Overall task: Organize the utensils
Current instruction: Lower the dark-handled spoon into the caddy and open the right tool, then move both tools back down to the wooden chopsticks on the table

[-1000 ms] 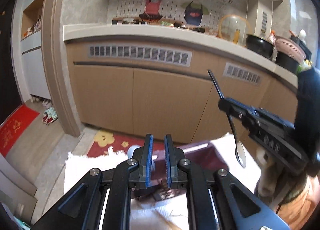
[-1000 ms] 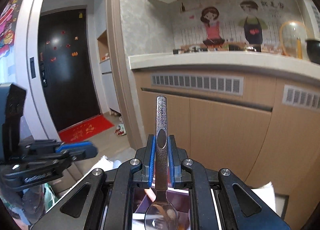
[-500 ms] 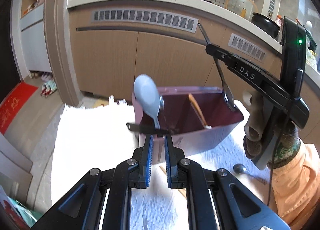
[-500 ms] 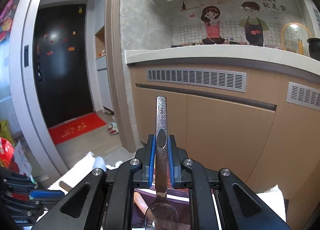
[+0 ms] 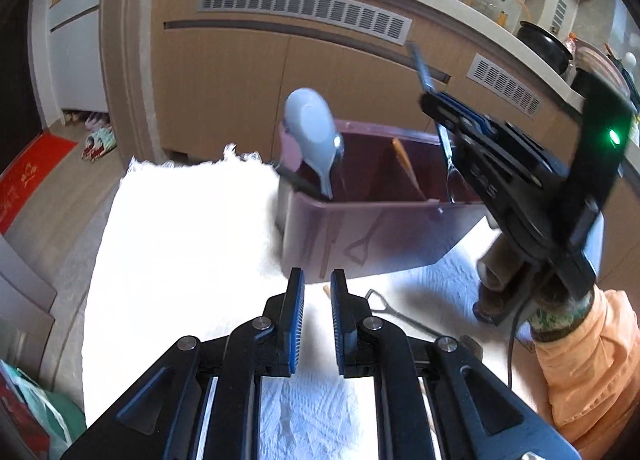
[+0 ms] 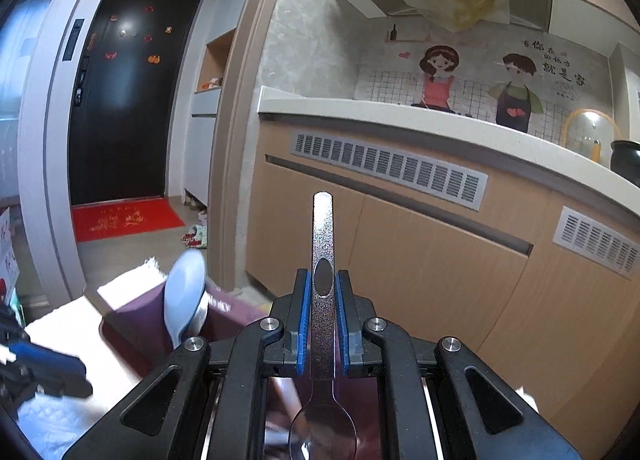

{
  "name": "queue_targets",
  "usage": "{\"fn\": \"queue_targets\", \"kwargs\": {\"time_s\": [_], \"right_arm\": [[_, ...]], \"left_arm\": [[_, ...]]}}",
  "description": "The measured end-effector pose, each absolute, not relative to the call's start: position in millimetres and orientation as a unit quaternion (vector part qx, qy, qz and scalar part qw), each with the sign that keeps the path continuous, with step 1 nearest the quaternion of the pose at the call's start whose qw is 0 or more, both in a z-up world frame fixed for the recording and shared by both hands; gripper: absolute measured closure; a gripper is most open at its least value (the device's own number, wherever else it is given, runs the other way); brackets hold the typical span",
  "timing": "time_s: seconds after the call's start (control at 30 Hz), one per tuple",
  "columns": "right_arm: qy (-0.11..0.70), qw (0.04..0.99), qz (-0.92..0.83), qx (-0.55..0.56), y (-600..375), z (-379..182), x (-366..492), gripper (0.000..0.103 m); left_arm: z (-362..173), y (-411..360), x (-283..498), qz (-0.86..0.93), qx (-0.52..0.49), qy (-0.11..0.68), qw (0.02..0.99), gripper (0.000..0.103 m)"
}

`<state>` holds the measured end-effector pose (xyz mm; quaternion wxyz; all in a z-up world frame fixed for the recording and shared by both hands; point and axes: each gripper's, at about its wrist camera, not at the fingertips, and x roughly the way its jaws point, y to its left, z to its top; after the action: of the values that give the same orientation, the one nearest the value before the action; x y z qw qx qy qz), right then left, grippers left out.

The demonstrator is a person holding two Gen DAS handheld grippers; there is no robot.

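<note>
A dark purple utensil bin [image 5: 380,228] with compartments stands on a white cloth [image 5: 180,252]. A light blue spoon [image 5: 312,132] stands in its left compartment, a chopstick [image 5: 408,168] in the middle one. My right gripper [image 6: 323,316] is shut on a metal spoon [image 6: 322,260], handle up, bowl down over the bin's right compartment; the spoon also shows in the left wrist view [image 5: 444,152]. My left gripper [image 5: 317,300] is slightly open and empty, in front of the bin. A small shovel-shaped utensil [image 5: 396,314] lies on the cloth by it.
Wooden kitchen cabinets [image 5: 280,72] with a counter [image 6: 400,120] stand behind the table. A chopstick end [image 5: 327,290] lies by the bin's front. The bin's left end and the blue spoon [image 6: 184,300] show in the right wrist view.
My left gripper has drawn back from the bin and tilted down. My right gripper has lowered the metal spoon toward the bin's right compartment.
</note>
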<state>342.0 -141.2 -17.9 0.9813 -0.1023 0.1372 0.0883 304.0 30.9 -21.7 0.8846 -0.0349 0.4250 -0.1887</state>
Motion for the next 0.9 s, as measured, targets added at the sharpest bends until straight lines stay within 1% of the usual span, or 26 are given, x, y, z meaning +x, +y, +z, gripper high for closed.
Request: {"fn": "queue_targets", "kwargs": {"time_s": [0.07,0.13,0.27,0.33,0.4,0.47,0.6,0.67,0.73,0.8,0.9], "right_arm": [[0.144,0.98,0.091,-0.105,-142,-20,335,0.09],[0.154,0.978,0.095,-0.105,-146,-23,323,0.089],[0.183,0.974,0.099,-0.088,-161,-19,304,0.087],[0.2,0.972,0.1,-0.077,-171,-16,291,0.085],[0.235,0.965,0.097,-0.068,-182,-13,278,0.082],[0.271,0.956,0.097,-0.057,-193,-12,263,0.078],[0.321,0.942,0.07,-0.071,-208,-20,229,0.077],[0.348,0.932,0.074,-0.072,-212,-28,212,0.077],[0.38,0.917,0.097,-0.07,-211,-39,195,0.077],[0.407,0.902,0.129,-0.071,-204,-53,178,0.077],[0.436,0.882,0.165,-0.069,-188,-69,166,0.078]], "left_arm": [[-26,32,302,-0.186,-0.04,0.434,0.881,0.086],[-31,31,299,-0.187,-0.044,0.443,0.876,0.08],[-39,28,286,-0.188,-0.045,0.459,0.867,0.074],[-41,26,280,-0.19,-0.043,0.469,0.862,0.066],[-43,20,272,-0.191,-0.039,0.478,0.856,0.06],[-45,14,261,-0.197,-0.034,0.49,0.849,0.059],[-46,-1,240,-0.212,-0.014,0.504,0.837,0.058],[-46,-7,230,-0.213,0.001,0.504,0.837,0.055],[-46,-10,223,-0.205,0.009,0.505,0.839,0.047],[-48,-9,217,-0.193,0.02,0.506,0.841,0.041],[-51,-3,212,-0.172,0.033,0.505,0.845,0.041]]}}
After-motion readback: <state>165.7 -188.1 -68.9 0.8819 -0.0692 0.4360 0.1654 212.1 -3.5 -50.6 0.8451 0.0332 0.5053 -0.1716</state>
